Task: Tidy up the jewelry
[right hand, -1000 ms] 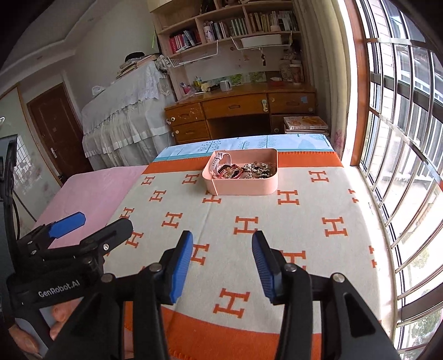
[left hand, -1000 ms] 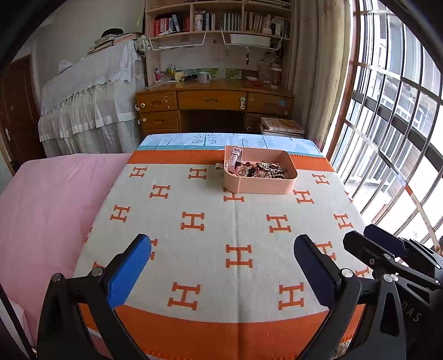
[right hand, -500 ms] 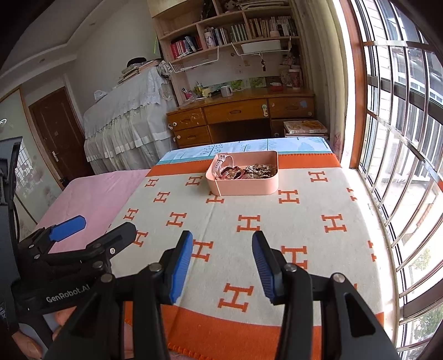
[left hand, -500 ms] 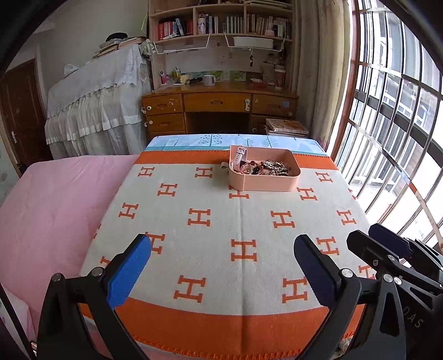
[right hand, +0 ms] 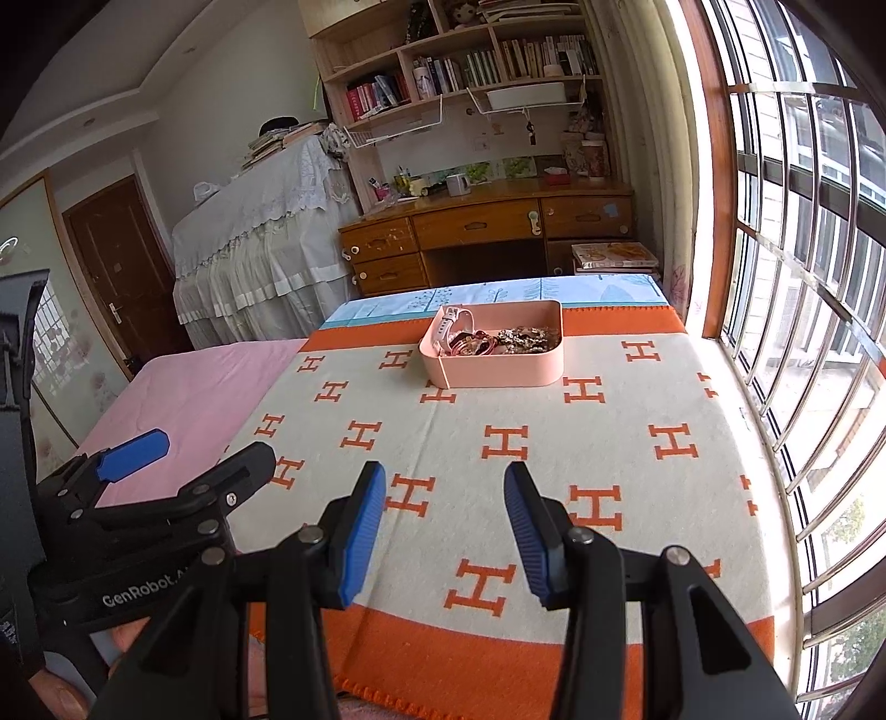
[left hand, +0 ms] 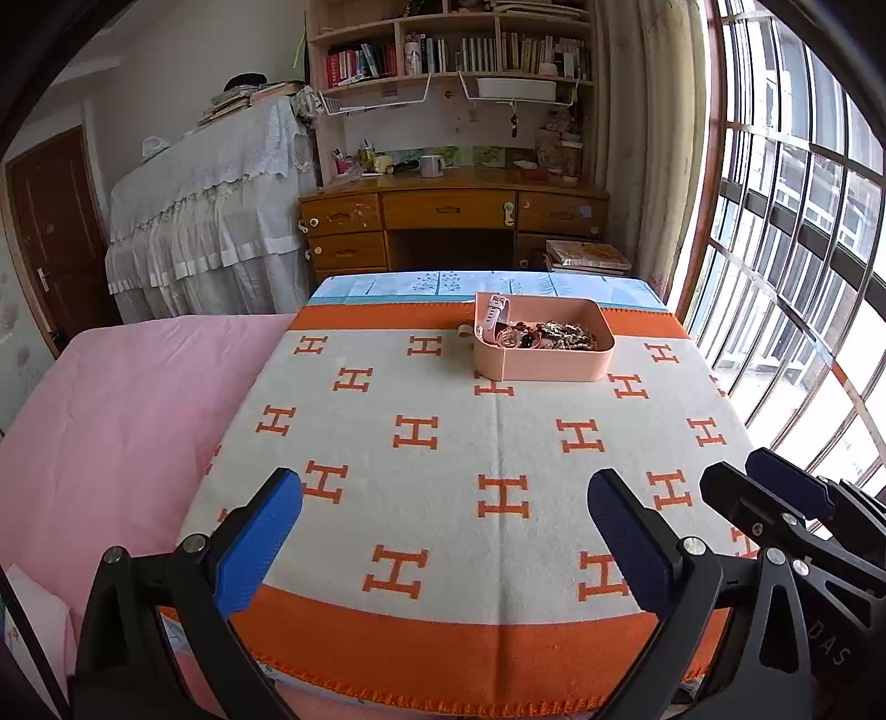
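Note:
A pink tray [left hand: 545,365] [right hand: 498,372] sits at the far end of the orange-and-cream H-patterned blanket [left hand: 443,443] [right hand: 498,443]. It holds a pink watch [left hand: 494,313] [right hand: 453,321] at its left end and a tangle of bracelets and chains [left hand: 559,335] [right hand: 526,338]. My left gripper [left hand: 443,526] is open wide and empty over the blanket's near end. My right gripper [right hand: 443,520] is open and empty, also near the front edge. Each gripper shows at the side of the other's view.
A pink bedsheet [left hand: 111,415] lies left of the blanket. Beyond the bed stand a wooden desk with drawers [left hand: 448,221], bookshelves [left hand: 454,50] and a cloth-covered piece of furniture [left hand: 210,210]. A barred window [left hand: 803,249] runs along the right side.
Both grippers have drawn back and risen, so the tray looks farther away and more of the room shows. Both stay open and empty.

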A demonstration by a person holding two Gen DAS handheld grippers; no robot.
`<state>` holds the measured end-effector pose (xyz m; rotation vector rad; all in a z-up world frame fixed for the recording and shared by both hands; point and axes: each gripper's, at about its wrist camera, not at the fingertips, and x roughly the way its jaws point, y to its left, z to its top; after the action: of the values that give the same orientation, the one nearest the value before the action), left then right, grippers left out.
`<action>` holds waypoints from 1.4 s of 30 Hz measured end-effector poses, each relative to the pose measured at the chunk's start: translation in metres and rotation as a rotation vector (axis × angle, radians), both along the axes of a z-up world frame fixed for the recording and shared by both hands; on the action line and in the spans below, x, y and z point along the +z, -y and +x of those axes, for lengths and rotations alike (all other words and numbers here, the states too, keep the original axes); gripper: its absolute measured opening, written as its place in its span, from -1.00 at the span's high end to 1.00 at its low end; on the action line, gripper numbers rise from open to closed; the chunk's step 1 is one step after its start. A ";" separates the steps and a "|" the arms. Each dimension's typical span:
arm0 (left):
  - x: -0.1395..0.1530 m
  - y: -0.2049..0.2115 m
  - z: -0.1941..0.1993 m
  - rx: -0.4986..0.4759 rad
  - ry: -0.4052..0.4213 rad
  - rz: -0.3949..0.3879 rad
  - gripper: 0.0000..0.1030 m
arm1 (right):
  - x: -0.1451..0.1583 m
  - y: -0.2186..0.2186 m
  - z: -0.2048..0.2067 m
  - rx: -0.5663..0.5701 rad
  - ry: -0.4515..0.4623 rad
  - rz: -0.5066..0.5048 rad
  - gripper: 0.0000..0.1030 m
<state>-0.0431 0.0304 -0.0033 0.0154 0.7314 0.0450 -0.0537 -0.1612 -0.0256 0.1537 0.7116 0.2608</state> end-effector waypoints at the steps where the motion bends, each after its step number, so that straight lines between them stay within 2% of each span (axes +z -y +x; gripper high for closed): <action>1: 0.000 0.000 0.000 0.001 -0.002 0.001 -0.98 | 0.000 -0.001 -0.001 0.001 0.001 -0.001 0.12; 42: -0.003 -0.004 -0.003 0.003 -0.009 -0.006 -0.98 | -0.001 -0.004 -0.004 0.001 -0.002 0.005 0.12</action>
<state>-0.0461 0.0348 -0.0063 0.0090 0.7404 0.0456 -0.0574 -0.1577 -0.0264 0.1583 0.7133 0.2636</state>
